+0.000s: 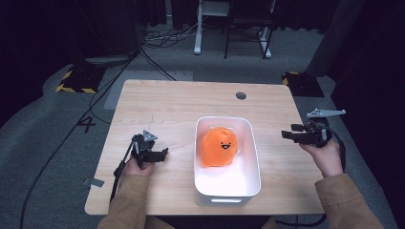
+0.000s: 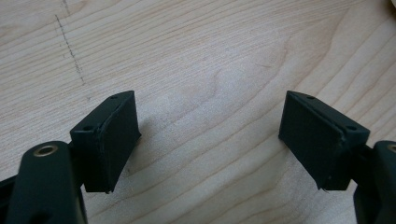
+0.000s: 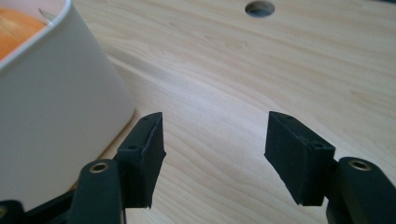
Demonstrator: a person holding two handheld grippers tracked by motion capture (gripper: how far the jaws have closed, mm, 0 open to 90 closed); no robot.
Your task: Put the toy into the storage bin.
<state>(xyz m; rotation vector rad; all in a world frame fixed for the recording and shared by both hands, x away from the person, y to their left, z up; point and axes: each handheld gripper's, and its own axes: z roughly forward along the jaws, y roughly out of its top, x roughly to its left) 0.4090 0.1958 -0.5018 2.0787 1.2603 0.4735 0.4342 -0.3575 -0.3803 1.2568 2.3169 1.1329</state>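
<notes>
An orange plush toy [image 1: 218, 145] with a smiling face sits inside a white rectangular bin [image 1: 250, 164] on the wooden table [image 1: 176, 105]. The bin's white wall [image 3: 51, 107] and a sliver of the orange toy [image 3: 16, 28] appear at the left of the right gripper view. My left gripper [image 1: 162, 155] rests on the table left of the bin, open, with bare wood between its jaws [image 2: 210, 133]. My right gripper [image 1: 286, 135] hovers at the table's right edge, right of the bin, open and holding nothing [image 3: 215, 149].
A round cable hole [image 1: 241, 95] lies near the table's far edge, also seen from the right gripper [image 3: 259, 7]. A pencil-like line [image 2: 70, 49] marks the wood ahead of the left gripper. Cables, a desk frame and yellow-black floor plates lie beyond the table.
</notes>
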